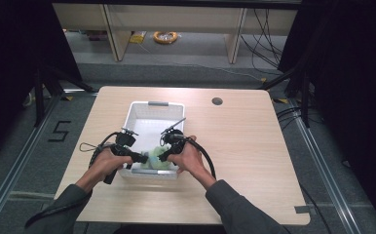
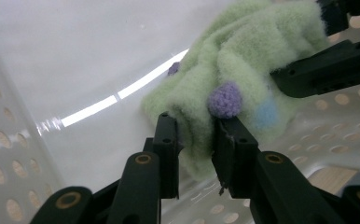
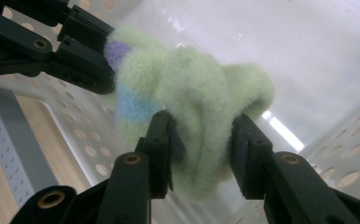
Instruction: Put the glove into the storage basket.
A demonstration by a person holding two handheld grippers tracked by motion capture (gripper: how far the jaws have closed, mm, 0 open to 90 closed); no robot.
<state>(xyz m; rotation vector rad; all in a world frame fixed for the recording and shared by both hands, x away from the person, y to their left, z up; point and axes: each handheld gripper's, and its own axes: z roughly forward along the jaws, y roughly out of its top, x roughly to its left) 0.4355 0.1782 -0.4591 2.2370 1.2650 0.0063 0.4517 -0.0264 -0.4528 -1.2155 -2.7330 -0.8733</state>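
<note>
The green fuzzy sock (image 1: 156, 161) is held inside the white perforated basket (image 1: 156, 108), at the 6 o'clock end nearest the person, at the middle of the bench (image 1: 254, 161). The left claw (image 2: 194, 140) is clamped on a fold of the sock beside a purple dot (image 2: 225, 100); the right claw (image 3: 201, 140) is clamped on a bunched part at the sock's 3 o'clock side. Two grips probably allow the sock to be spread or lifted. No other contents are seen in the basket.
</note>
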